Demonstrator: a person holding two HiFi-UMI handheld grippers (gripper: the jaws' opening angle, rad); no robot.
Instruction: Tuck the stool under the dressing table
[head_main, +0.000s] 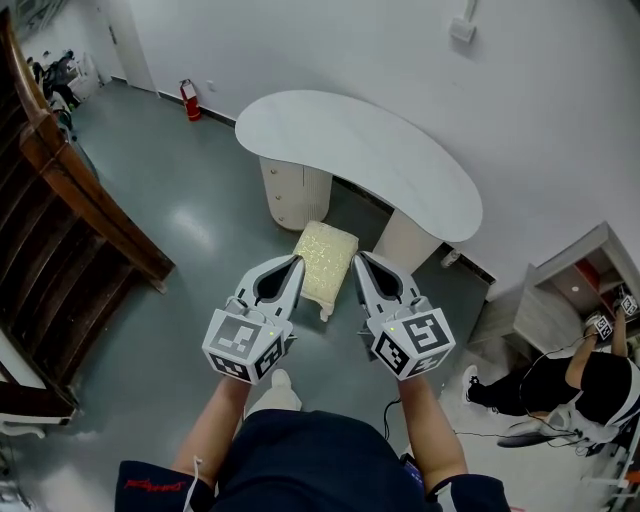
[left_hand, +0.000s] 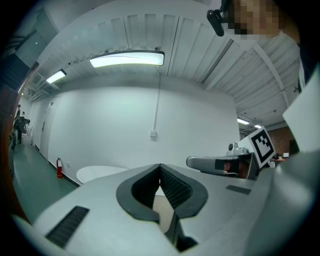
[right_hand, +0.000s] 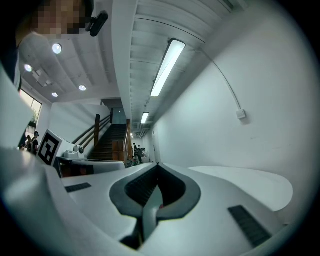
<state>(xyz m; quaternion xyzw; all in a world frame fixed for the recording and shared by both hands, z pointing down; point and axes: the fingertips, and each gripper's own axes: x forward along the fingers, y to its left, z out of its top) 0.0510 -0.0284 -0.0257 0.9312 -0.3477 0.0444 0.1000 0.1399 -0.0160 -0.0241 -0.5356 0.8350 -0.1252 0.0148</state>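
The white kidney-shaped dressing table (head_main: 350, 150) stands against the wall on two ribbed pedestals. The stool (head_main: 325, 262), with a cream textured cushion, sits on the floor just in front of the gap between the pedestals, its far end near the tabletop edge. My left gripper (head_main: 297, 262) hovers by the stool's left side and my right gripper (head_main: 358, 258) by its right side. Both are shut on nothing, and neither touches the stool. The left gripper (left_hand: 160, 166) and the right gripper (right_hand: 158, 165) each show jaws meeting at the tip, with the tabletop (left_hand: 100, 173) (right_hand: 245, 182) beyond.
A dark wooden staircase (head_main: 70, 220) runs along the left. A red fire extinguisher (head_main: 189, 100) stands by the far wall. At the right, a person (head_main: 580, 385) crouches beside a low shelf unit (head_main: 570, 290), with cables on the floor nearby.
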